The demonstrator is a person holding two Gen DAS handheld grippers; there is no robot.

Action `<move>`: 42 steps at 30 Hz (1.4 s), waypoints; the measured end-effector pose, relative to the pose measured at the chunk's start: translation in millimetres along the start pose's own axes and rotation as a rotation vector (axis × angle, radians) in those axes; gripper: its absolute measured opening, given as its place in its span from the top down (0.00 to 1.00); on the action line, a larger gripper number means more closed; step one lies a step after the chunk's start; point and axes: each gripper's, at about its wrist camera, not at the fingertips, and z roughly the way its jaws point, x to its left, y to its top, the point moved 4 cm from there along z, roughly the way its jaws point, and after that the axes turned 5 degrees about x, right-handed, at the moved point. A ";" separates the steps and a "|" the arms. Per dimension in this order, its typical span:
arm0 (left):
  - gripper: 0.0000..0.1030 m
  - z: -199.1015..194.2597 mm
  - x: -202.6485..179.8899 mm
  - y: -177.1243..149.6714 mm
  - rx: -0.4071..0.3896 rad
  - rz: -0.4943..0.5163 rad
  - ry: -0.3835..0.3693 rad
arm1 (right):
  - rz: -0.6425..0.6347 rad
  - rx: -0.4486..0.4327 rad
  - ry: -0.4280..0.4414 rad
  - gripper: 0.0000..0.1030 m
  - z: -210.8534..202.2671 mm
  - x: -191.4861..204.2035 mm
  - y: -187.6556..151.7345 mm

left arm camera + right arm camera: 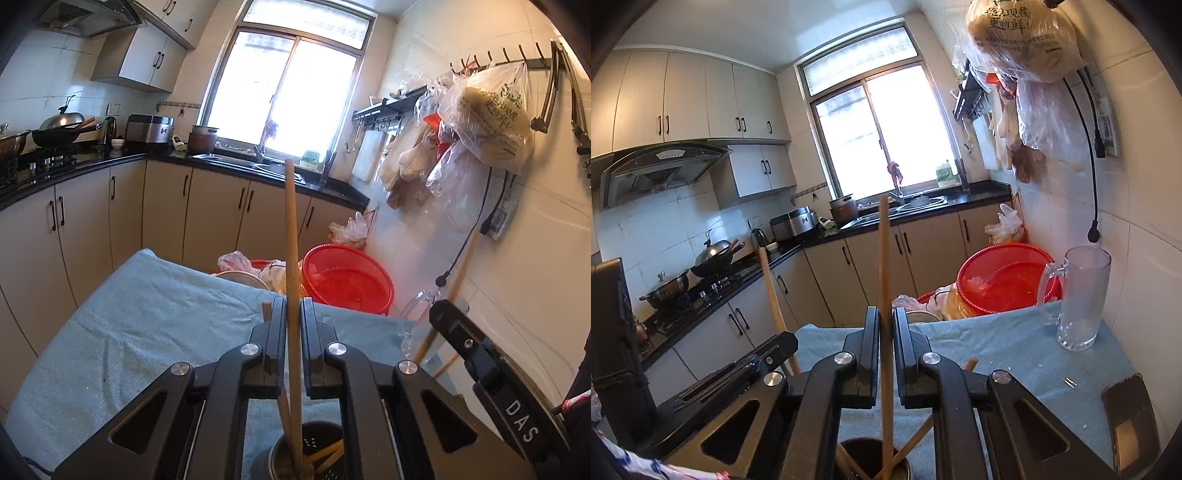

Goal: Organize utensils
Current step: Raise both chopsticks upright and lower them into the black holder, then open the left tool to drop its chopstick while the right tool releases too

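My left gripper is shut on a wooden chopstick that stands upright, its lower end inside a metal utensil holder below the jaws. Several more chopsticks lean in that holder. My right gripper is shut on another wooden chopstick, also upright, its lower end in the same holder. The right gripper shows at the right in the left wrist view, and the left gripper shows at the left in the right wrist view with its chopstick.
A blue towel covers the table. A glass mug stands at its far right corner, a dark phone near the right edge. Red baskets and bags sit beyond the table. Kitchen counters run along the left and back.
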 end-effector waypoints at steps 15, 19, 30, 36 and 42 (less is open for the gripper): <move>0.87 -65.2 13.8 -5.9 -0.005 -0.018 0.027 | 0.005 -0.042 -0.020 0.52 -64.2 -1.9 8.6; 0.72 -99.6 27.7 -18.7 -0.018 -0.034 0.057 | -0.006 -0.057 -0.043 0.40 -103.1 -4.2 6.7; 0.59 -95.8 56.8 -119.3 0.282 0.010 0.090 | -0.071 0.409 -0.052 0.35 -112.1 -37.7 -116.6; 0.60 -61.9 45.1 -168.7 0.442 0.130 0.101 | -0.051 0.712 -0.032 0.60 -76.6 -51.7 -202.3; 0.73 -36.2 34.3 -190.1 0.528 0.211 0.122 | -0.129 0.730 -0.089 0.59 -69.2 -45.9 -217.0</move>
